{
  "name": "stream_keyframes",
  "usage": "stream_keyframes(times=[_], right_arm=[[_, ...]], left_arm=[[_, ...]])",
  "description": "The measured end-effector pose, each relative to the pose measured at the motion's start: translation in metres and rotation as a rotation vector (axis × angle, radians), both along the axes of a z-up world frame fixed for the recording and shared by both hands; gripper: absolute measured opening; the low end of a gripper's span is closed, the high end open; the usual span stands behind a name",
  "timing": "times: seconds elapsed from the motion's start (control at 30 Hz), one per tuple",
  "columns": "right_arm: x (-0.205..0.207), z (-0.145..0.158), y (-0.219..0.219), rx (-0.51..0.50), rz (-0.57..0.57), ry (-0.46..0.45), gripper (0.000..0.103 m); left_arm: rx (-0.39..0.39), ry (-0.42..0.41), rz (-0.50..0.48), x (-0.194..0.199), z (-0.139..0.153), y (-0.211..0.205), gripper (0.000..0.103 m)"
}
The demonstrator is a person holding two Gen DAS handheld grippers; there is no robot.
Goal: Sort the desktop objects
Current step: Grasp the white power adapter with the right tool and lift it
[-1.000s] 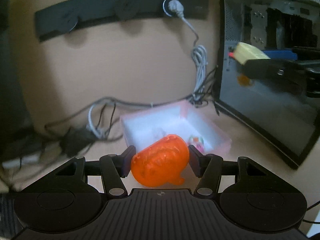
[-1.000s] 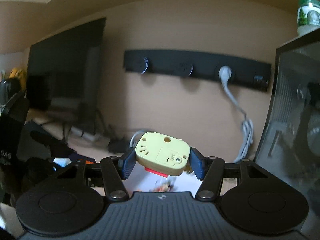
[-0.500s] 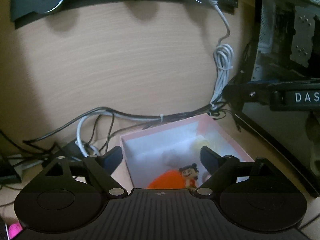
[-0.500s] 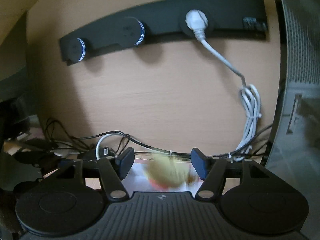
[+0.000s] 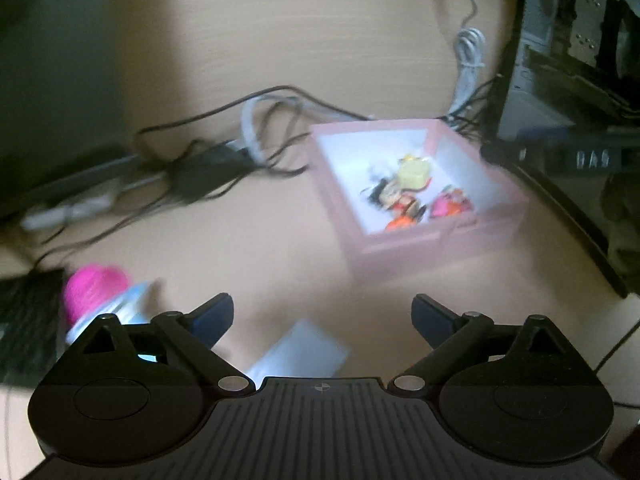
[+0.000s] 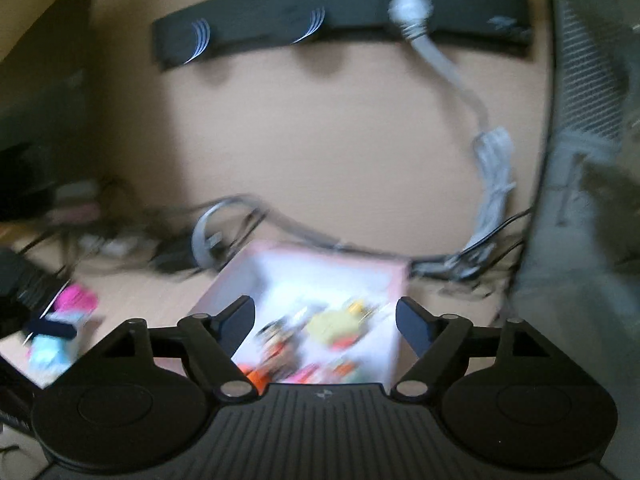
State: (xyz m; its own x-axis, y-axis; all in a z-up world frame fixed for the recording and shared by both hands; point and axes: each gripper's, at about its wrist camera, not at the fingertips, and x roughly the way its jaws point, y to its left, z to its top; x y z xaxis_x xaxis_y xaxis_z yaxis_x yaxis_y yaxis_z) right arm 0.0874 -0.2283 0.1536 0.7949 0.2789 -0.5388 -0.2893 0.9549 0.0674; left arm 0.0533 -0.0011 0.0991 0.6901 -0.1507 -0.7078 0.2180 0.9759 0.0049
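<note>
Both drops done: left gripper and right gripper jaws have just been opening, now wide and empty. Orange toy and yellow toy now lie in the pink box. Pink item remains unsorted on the bench, likely next.

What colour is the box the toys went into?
Pink outside, white inside: the box shows best in the left wrist view.

An open pink box with white inside sits on the desk. Inside it lie a yellow toy, an orange one, a pink one and a small figurine. A magenta object lies well left of the box.
</note>
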Motion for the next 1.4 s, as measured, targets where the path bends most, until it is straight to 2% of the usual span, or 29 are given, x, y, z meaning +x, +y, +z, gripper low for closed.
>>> stream_keyframes(times=[0.1,0.23,0.33,0.43,0.6,0.67,0.77,0.93,1.03,1.17,1.23,1.27,1.37,1.4], right_arm=[[-0.013,-0.013,0.036,0.013,0.141,0.048,0.079],[-0.027,-0.035,0.094,-0.018,0.358,0.085,0.083],[-0.033,-0.056,0.136,-0.057,0.483,0.123,0.086],[-0.027,-0.073,0.167,-0.084,0.524,0.159,0.089],[-0.021,-0.096,0.184,-0.112,0.530,0.201,0.091],[-0.022,-0.095,0.178,-0.102,0.533,0.207,0.080],[-0.027,-0.092,0.158,-0.091,0.506,0.193,0.079],[-0.041,-0.080,0.095,-0.115,0.405,0.177,0.079],[-0.051,-0.075,0.055,-0.154,0.282,0.155,0.079],[-0.055,-0.073,0.013,-0.171,0.113,0.157,0.079],[-0.058,-0.072,0.000,-0.152,0.057,0.164,0.080],[-0.061,-0.072,-0.005,-0.145,0.032,0.162,0.082],[-0.069,-0.072,-0.016,-0.122,-0.016,0.166,0.083],[-0.073,-0.074,-0.018,-0.118,-0.025,0.167,0.083]], left_arm=[[0.018,0.007,0.092,-0.031,0.000,0.026,0.100],[0.069,0.048,0.276,-0.065,-0.011,0.060,0.101],[0.059,0.081,0.405,-0.087,-0.018,0.083,0.101],[0.044,0.091,0.488,-0.107,-0.021,0.097,0.101],[0.012,0.088,0.523,-0.115,-0.025,0.102,0.101],[-0.029,0.093,0.525,-0.108,-0.027,0.105,0.101],[-0.078,0.091,0.509,-0.085,-0.033,0.107,0.101],[-0.097,0.056,0.467,-0.038,-0.040,0.101,0.101],[-0.120,0.057,0.514,-0.001,-0.049,0.107,0.101],[-0.071,0.077,0.604,0.042,-0.063,0.110,0.099],[-0.041,0.075,0.591,0.050,-0.067,0.107,0.083],[-0.023,0.076,0.587,0.052,-0.068,0.105,0.070],[-0.031,0.077,0.553,0.052,-0.069,0.102,0.057],[-0.036,0.076,0.537,0.050,-0.067,0.098,0.057]])
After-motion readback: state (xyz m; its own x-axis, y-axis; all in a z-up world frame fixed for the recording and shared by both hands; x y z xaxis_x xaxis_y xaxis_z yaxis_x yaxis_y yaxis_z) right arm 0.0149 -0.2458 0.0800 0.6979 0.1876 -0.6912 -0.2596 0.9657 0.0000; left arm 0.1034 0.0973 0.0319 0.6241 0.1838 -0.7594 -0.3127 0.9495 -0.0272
